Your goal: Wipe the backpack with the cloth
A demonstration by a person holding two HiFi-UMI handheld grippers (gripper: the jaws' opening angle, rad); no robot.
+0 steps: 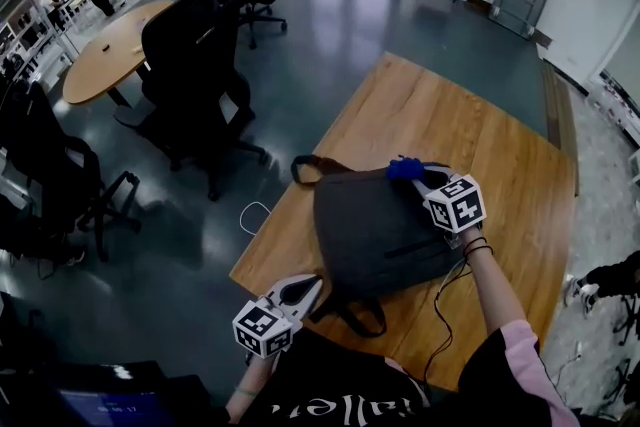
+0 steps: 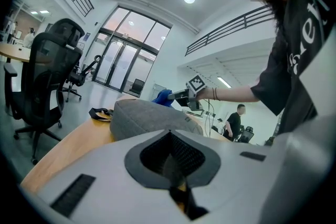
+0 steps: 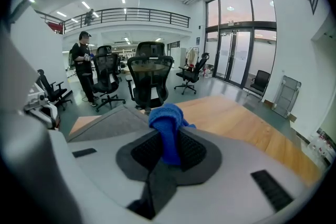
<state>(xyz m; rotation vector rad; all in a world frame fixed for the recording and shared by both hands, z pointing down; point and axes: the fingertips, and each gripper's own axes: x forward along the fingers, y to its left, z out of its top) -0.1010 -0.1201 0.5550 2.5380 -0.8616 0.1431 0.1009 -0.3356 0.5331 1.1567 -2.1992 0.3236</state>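
Note:
A dark grey backpack [image 1: 375, 235] lies flat on the wooden table [image 1: 500, 145]; its black carry loop [image 1: 305, 165] points away from me. My right gripper [image 1: 421, 174] is at the pack's far right corner, shut on a blue cloth [image 1: 404, 167]. In the right gripper view the cloth [image 3: 168, 126] bunches up between the pads, with grey backpack fabric [image 3: 105, 120] to the left. My left gripper [image 1: 314, 284] rests at the pack's near left edge beside a black strap [image 1: 350, 320]. Its jaws are together [image 2: 170, 136] with nothing seen between them, and the backpack [image 2: 152, 115] rises just ahead.
The table's left edge [image 1: 285, 215] runs close to the backpack. A thin black cable [image 1: 445, 300] trails over the table on the near right. Black office chairs [image 1: 195, 65] and a round table [image 1: 110, 50] stand on the floor to the left. A person [image 3: 84, 68] stands far off.

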